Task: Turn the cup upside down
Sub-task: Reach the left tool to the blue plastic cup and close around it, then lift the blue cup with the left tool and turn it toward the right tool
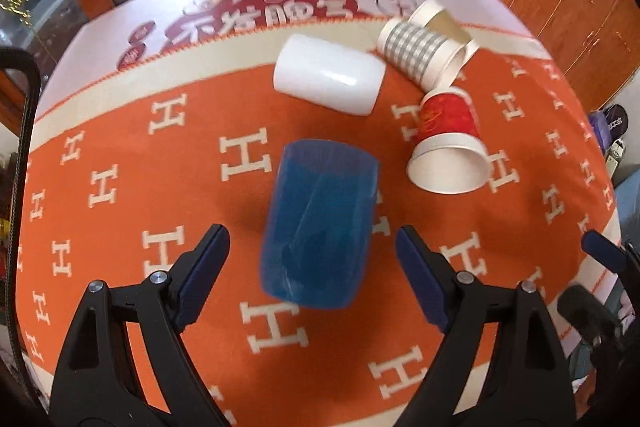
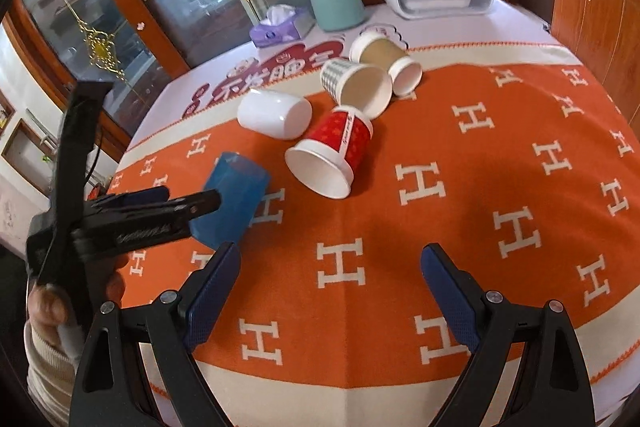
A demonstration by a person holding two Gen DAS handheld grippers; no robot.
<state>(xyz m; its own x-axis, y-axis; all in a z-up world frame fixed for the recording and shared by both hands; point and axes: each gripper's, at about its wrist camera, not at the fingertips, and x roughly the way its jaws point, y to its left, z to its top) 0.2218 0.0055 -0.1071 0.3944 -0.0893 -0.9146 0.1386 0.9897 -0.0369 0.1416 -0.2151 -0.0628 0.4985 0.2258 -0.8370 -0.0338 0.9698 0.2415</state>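
Now: left hand-held gripper (image 1: 312,247) spread wide, straddling blue cup (image 1: 318,223), pads not touching. Blue cup apparently upside down on orange cloth, desk (image 1: 120,131) centre, seemingly mid-motion, blurred. Right hand-held gripper (image 2: 330,267) spread, pinching nothing, hovering at 5 o'clock of the blue cup. Red cup (image 1: 448,143) lying at 1 o'clock, white cup (image 1: 328,79) at 12 o'clock, both near. Risks: blue cup tipping or rolling if not settled flat; soft cloth wobble; careless withdrawal clipping it into red cup.
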